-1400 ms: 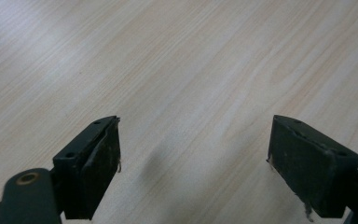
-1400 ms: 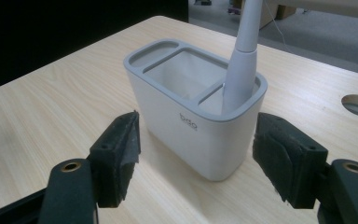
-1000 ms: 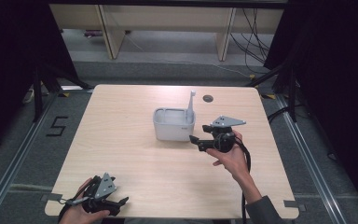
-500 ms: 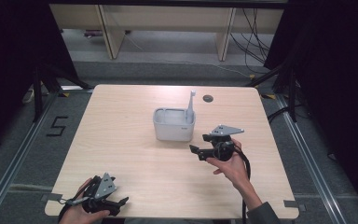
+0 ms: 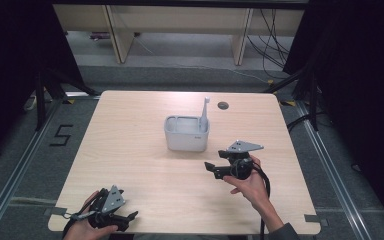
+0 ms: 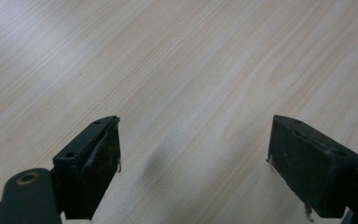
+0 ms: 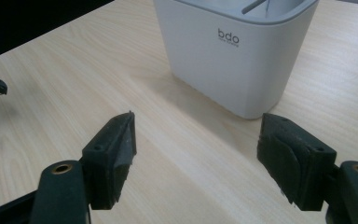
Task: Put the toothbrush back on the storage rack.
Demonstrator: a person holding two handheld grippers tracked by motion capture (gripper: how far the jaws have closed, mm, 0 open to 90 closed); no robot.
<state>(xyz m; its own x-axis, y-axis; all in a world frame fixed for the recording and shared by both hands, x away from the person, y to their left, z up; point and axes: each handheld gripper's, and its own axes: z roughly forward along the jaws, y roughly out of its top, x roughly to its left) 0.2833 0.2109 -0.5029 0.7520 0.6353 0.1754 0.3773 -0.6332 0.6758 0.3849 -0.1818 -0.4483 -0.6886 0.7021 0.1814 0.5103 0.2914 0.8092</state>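
A pale grey rectangular holder (image 5: pixel 186 134) stands near the middle of the wooden table (image 5: pixel 130 150), and a grey toothbrush (image 5: pixel 204 114) leans upright in its right corner. The holder (image 7: pixel 240 51) carries small "bdo" lettering in the right gripper view. My right gripper (image 5: pixel 211 167) hovers open just right and in front of the holder, jaws pointing left, nothing between them (image 7: pixel 198 158). Low at the table's front left edge, my left gripper (image 5: pixel 130 217) is open over bare wood (image 6: pixel 193 163).
A round dark cable hole (image 5: pixel 223 105) sits near the table's back edge, right of centre. Black curtains flank both sides, and shelving legs and cables (image 5: pixel 275 30) stand on the floor behind. A cable trails from the right gripper toward the front edge.
My right gripper has come down and toward the front of the table, away from the holder's right side. The left gripper has stayed where it was.
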